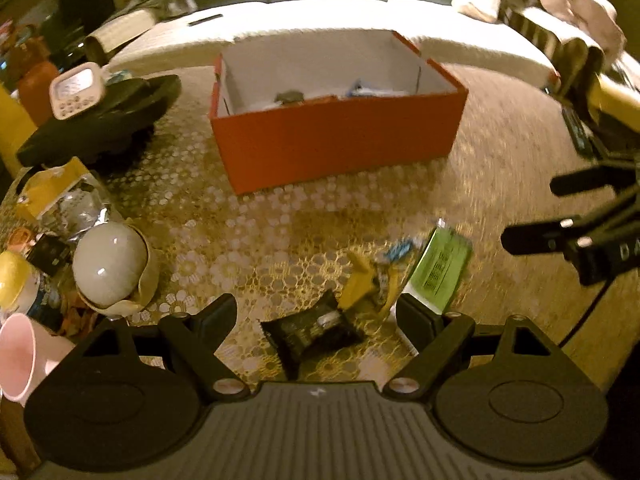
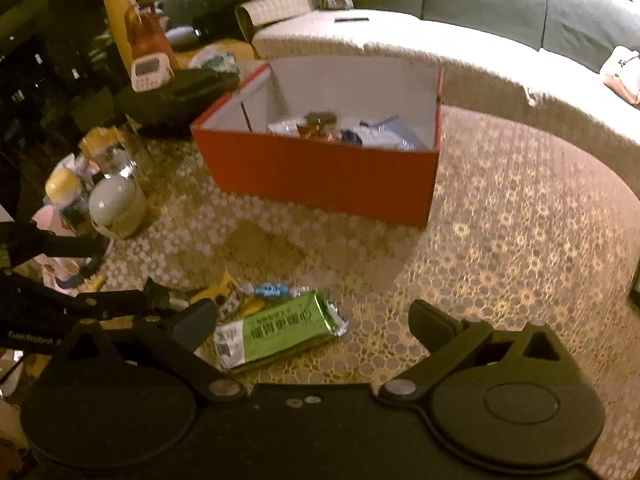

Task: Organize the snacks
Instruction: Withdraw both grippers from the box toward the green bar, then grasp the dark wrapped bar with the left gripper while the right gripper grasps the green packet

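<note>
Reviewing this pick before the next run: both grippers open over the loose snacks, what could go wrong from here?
1. The black packet, yellow packet and green packet lie bunched together; the left gripper may catch two.
2. The right gripper works close beside it, so fingers could collide.
3. The red box already holds snacks; a careless drop might miss.

Dim warm yellow light, motion blur toward right edges, strong fisheye bending, dark corners

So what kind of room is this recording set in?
Most likely a home living room. A grey-green sofa runs behind a table with a lace-patterned cover, and household clutter sits on it: a kitchen timer, a pink cup and an orange box holding snacks.
</note>
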### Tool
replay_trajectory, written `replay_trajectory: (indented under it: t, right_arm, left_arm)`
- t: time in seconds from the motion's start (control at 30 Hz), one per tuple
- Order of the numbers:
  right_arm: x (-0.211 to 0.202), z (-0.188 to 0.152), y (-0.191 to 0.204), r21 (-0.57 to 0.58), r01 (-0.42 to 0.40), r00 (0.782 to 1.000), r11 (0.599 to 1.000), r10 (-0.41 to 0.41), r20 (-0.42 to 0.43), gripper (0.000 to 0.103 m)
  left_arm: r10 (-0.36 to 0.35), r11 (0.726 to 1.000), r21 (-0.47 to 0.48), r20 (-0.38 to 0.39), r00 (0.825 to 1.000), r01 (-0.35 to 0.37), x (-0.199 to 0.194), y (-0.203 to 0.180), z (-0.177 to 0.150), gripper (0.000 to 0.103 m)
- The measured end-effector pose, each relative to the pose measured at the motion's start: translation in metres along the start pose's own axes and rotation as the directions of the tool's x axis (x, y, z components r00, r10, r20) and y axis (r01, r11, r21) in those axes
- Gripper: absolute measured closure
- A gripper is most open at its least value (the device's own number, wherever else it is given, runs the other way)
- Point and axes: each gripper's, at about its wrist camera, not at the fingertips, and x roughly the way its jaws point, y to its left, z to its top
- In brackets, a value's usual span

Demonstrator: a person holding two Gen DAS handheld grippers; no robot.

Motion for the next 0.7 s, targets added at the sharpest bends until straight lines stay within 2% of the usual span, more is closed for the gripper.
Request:
replay_trajectory:
  t: [0.27, 0.4, 0.7]
  right_arm:
    - [0.036, -0.010, 0.010, 0.047, 0.045, 0.996, 0.998, -0.041, -0.079, 0.001]
    - [0.054, -0.009, 0.014, 0.059, 0.064, 0.992, 0.996, -0.057, -0.112, 0.001]
    - [0.091, 0.001, 0.024, 0.077, 0.132, 0.982, 0.988, -0.119, -0.146, 0.002]
  left_arm:
    - [-0.104, 0.984, 0.139, -0.082, 0.991, 0.115, 0.031, 0.005, -0.018, 0.016]
    - [-0.097, 0.973, 0.200, -0.114, 0.989, 0.118, 0.047, 0.002, -0.021, 0.016]
    - [-0.136, 0.968, 0.190, -0.156, 0.978, 0.164, 0.073, 0.011, -0.016, 0.016]
